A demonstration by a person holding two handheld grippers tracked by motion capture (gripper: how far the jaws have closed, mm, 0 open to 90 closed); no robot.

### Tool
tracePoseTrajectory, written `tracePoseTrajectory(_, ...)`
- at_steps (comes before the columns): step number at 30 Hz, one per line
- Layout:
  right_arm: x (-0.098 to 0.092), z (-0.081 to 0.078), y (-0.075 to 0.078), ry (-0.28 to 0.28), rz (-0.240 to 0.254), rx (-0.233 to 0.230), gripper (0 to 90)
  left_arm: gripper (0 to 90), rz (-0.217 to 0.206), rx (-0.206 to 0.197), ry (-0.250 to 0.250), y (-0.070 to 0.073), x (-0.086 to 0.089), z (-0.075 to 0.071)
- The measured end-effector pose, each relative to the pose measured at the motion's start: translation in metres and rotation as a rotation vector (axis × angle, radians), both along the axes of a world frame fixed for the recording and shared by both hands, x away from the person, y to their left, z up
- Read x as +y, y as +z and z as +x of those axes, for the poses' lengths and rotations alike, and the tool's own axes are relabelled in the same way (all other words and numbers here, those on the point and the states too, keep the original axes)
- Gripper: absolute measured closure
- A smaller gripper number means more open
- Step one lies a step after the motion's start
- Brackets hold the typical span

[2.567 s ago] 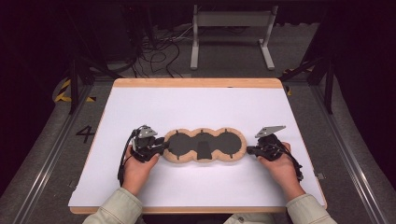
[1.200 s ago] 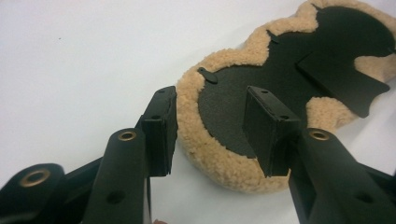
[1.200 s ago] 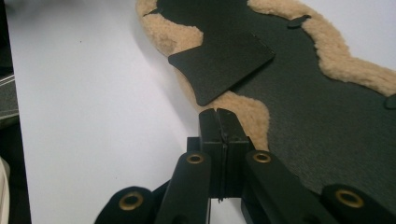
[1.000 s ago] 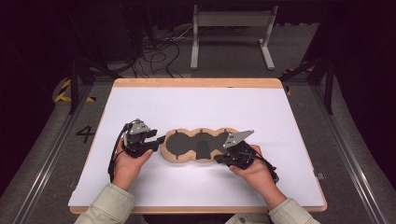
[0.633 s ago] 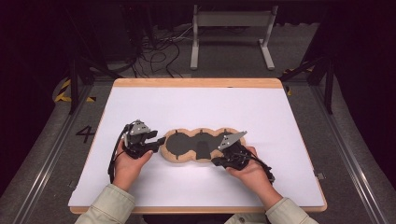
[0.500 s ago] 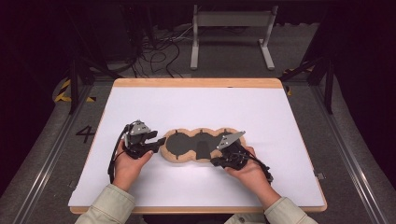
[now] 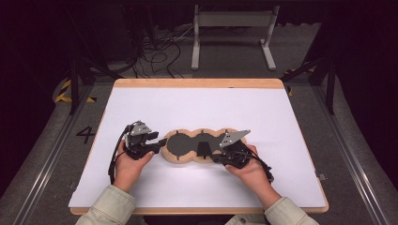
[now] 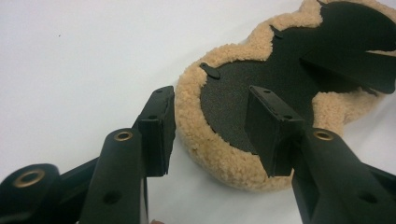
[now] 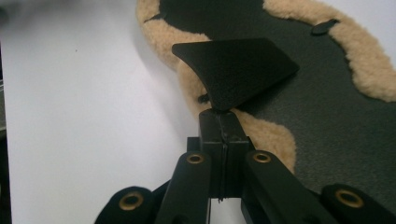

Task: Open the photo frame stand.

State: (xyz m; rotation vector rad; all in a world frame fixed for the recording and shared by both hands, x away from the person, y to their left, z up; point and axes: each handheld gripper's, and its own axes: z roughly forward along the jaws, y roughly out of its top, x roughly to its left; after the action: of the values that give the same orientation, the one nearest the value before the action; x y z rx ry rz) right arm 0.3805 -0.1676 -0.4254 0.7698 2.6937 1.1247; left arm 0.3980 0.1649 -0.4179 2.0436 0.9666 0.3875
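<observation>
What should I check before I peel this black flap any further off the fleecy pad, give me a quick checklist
1. Right gripper jaws shut on the black flap: ok, its corner is pinched between them.
2. Flap lifted off the fleecy pad: ok, it stands up above the dark face.
3. Left gripper jaws astride the pad's end: ok, one jaw outside the fleece rim, one over the dark face.
4. Left jaws pressing on the pad: not ok, gaps show on both sides.
5. Pad flat on the white table: cannot tell at the lifted side.
</observation>
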Motion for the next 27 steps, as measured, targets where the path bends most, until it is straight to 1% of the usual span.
tracePoseTrajectory(1, 0.000, 0.000, 0.000, 0.000, 0.000, 0.000, 90.0, 53.3, 0.000, 0.000, 0.000, 0.000, 0.000, 0.000)
tracePoseTrajectory(2, -0.001, 0.001, 0.003, -0.005, 0.018, -0.008, 90.0, 53.3, 0.001, 0.002, 0.000, 0.000, 0.000, 0.000)
tracePoseTrajectory(3, -0.001, 0.001, 0.004, -0.004, 0.024, -0.011, 90.0, 53.3, 0.001, 0.002, -0.001, 0.000, 0.000, 0.000)
tracePoseTrajectory(6, -0.001, 0.002, 0.005, -0.005, 0.031, -0.021, 90.0, 53.1, 0.001, 0.002, 0.000, -0.001, 0.000, 0.000)
tracePoseTrajectory(7, -0.002, 0.002, 0.008, -0.011, 0.039, -0.032, 90.0, 53.1, 0.003, 0.004, 0.001, -0.001, 0.000, 0.000)
tracePoseTrajectory(10, -0.002, 0.003, 0.010, -0.022, 0.055, -0.043, 90.0, 53.0, 0.004, 0.004, 0.001, -0.001, 0.000, 0.000)
tracePoseTrajectory(15, -0.003, 0.005, 0.011, -0.030, 0.072, -0.048, 90.0, 52.9, -0.004, 0.008, 0.005, -0.002, -0.001, 0.000)
tracePoseTrajectory(20, -0.005, 0.004, 0.012, -0.032, 0.059, -0.043, 90.0, 52.5, 0.004, 0.010, -0.001, -0.001, 0.001, 0.001)
tracePoseTrajectory(23, -0.010, 0.004, 0.016, -0.035, 0.056, -0.043, 89.8, 51.4, 0.007, 0.013, 0.009, -0.002, 0.002, 0.001)
tracePoseTrajectory(27, -0.016, 0.003, 0.025, -0.051, 0.040, -0.059, 87.1, 50.2, 0.004, 0.017, 0.016, -0.002, 0.004, 0.002)
